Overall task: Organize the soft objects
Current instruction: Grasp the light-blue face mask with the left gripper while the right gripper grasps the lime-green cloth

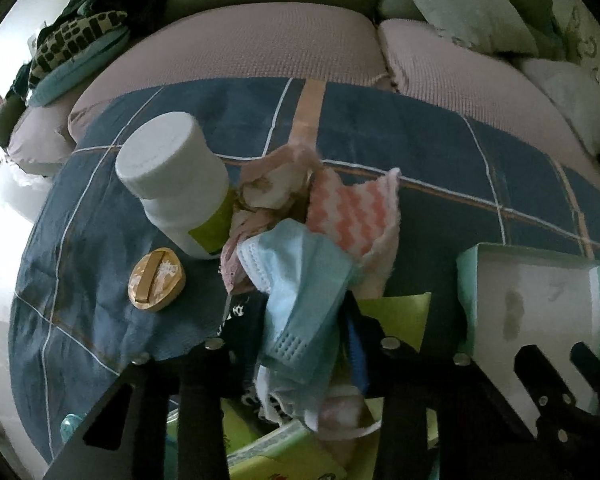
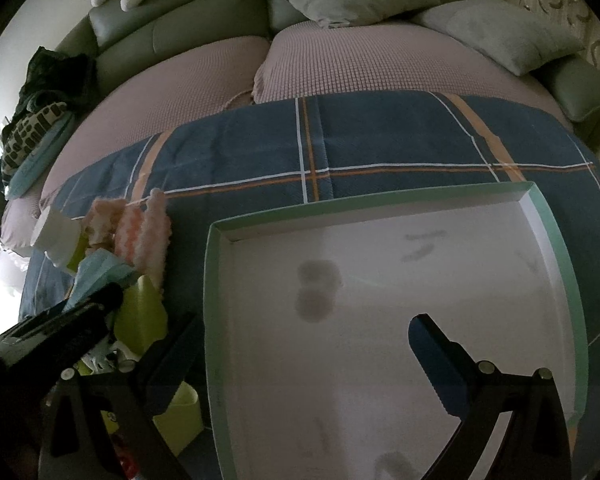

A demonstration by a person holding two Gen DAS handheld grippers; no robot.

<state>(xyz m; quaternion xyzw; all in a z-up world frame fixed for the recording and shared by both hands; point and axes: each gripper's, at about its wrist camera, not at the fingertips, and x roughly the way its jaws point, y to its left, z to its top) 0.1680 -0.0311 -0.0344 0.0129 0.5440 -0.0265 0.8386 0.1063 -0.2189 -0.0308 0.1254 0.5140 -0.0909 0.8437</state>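
The left gripper (image 1: 300, 360) has its fingers narrowed on a light blue face mask (image 1: 300, 280), which hangs between them. The right gripper (image 2: 300, 364) stands wide across the left wall of a shallow white box with a green rim (image 2: 548, 216). Beyond the mask lie a pink zigzag cloth (image 1: 352, 208), a white bottle (image 1: 176, 176) and a small round tin (image 1: 156, 280) on the blue plaid sheet (image 1: 420, 148).

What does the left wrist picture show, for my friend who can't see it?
A blue face mask lies between the left hand-held gripper fingers, atop a pile with a pink-and-white cloth. A white bottle and an empty white box sit on the blue plaid cloth.
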